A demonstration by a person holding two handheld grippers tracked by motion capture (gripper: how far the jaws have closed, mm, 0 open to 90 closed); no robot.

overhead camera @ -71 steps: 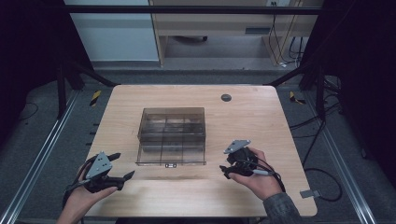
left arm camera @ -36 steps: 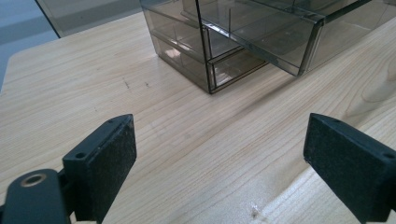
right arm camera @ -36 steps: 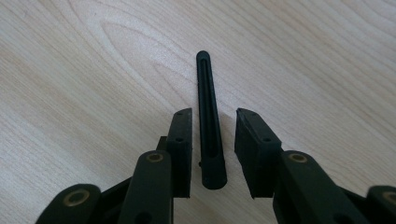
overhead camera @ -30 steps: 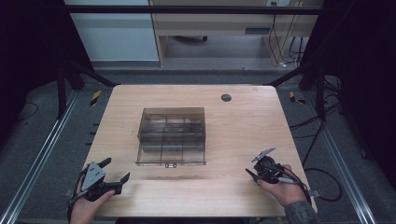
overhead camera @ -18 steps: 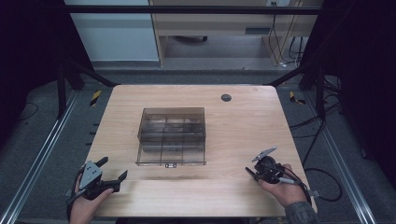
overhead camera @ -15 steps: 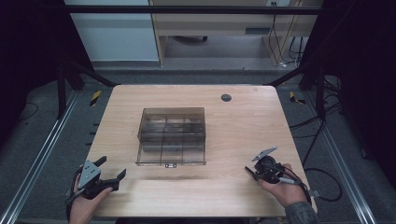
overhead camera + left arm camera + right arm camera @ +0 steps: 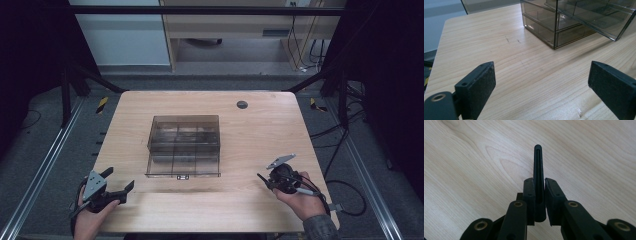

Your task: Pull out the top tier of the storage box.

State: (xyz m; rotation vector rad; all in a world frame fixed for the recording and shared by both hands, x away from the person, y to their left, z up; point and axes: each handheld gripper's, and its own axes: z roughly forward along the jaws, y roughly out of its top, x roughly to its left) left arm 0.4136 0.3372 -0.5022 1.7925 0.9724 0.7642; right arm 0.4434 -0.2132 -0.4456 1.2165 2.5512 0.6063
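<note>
A smoky see-through drawer box (image 7: 185, 142) stands mid-table, and its upper drawer (image 7: 599, 20) is slid out toward me. My left gripper (image 7: 120, 179) rests near the front left corner. Its jaws stand wide apart over bare wood in the left gripper view (image 7: 541, 82). My right gripper (image 7: 267, 181) is at the front right, apart from the box. It is shut on a thin black slotted strip (image 7: 538, 165) that sticks out past the pads (image 7: 529, 195) over the tabletop. Those jaws have just been closing on the strip.
The wooden table (image 7: 260, 130) has a dark round grommet (image 7: 242, 104) near its far edge. A cable (image 7: 345, 195) trails off the right side. Metal frame rails (image 7: 45, 165) run along both sides on the floor.
Since the earliest frame both hands have drawn back from the box toward the front corners. Over the last half second nothing visibly moves.
</note>
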